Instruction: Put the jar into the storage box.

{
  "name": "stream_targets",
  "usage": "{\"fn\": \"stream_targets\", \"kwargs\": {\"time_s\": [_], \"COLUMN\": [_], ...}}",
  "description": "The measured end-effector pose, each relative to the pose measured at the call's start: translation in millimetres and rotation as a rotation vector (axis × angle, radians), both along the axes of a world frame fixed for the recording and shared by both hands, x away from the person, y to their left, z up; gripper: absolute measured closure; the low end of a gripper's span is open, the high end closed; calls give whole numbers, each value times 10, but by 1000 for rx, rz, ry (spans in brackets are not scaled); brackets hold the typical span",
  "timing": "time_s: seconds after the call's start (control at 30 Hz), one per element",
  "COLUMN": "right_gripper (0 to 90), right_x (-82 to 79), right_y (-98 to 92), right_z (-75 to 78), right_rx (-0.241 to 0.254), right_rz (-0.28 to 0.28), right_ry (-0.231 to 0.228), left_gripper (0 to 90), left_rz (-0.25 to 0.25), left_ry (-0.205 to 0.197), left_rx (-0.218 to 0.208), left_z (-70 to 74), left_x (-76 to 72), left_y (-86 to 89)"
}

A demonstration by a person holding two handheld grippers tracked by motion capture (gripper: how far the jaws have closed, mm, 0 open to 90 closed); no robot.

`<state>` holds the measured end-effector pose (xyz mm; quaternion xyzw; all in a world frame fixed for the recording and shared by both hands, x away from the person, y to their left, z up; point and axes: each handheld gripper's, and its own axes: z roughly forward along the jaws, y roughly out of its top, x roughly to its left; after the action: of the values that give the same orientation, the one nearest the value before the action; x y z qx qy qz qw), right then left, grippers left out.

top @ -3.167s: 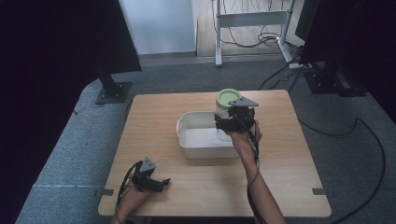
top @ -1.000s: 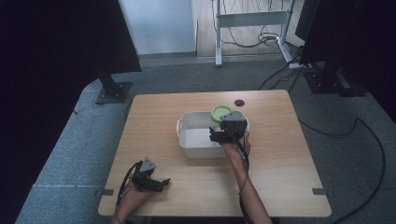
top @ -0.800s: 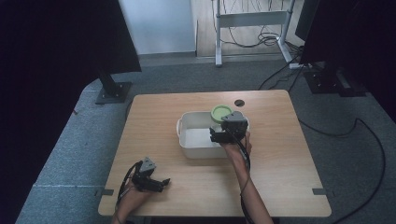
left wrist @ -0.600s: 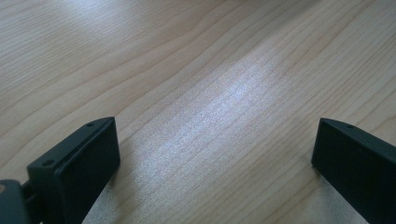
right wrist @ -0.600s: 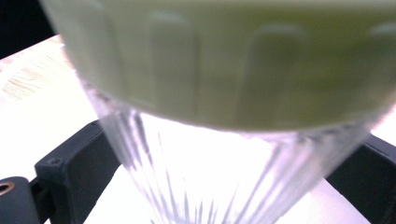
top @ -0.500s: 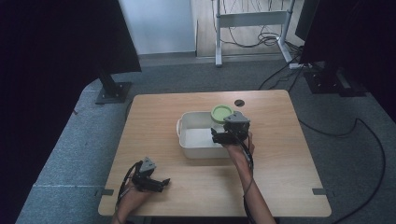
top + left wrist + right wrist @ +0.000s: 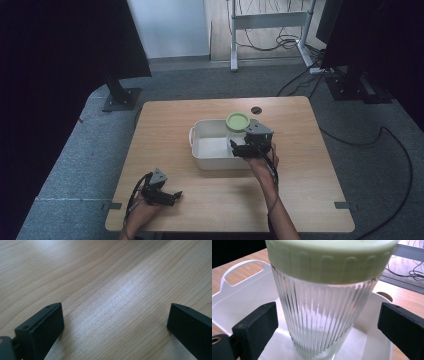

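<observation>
While my left gripper [image 7: 172,195] rests at seven o'clock on the table [image 7: 310,200], the work sits farther out.
Left jaws: apart, empty.
Right gripper [image 7: 239,148]: jaws spread wide, flanking the jar [image 7: 322,315], not touching.
Jar: upright inside the tub [image 7: 200,131], two o'clock corner.
Progress: I judge placing done, withdrawal left.
Change: earlier I carried it above the tub's far edge.

From above, the right gripper [image 7: 239,147] hid most of the ribbed clear glass jar [image 7: 235,135] below its pale green ridged lid [image 7: 237,120]; the lid's top was cut off in the right gripper view.
</observation>
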<state>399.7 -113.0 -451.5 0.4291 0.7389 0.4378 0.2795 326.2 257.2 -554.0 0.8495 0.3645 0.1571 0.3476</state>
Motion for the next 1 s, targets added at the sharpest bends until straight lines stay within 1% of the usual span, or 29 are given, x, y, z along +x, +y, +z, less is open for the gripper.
{"fn": "stream_targets", "kwargs": {"time_s": [0.33, 1.0], "right_gripper": [26, 32], "right_x": [-82, -297], "right_y": [-110, -441], "right_z": [-2, -9], "right_rx": [-7, -21], "right_rz": [2, -21], "right_ry": [12, 28], "left_gripper": [9, 9], "left_rz": [-1, 0], "left_ry": [0, 0], "left_rx": [2, 1], "left_z": [1, 1], "left_x": [1, 0], "left_y": [1, 0]}}
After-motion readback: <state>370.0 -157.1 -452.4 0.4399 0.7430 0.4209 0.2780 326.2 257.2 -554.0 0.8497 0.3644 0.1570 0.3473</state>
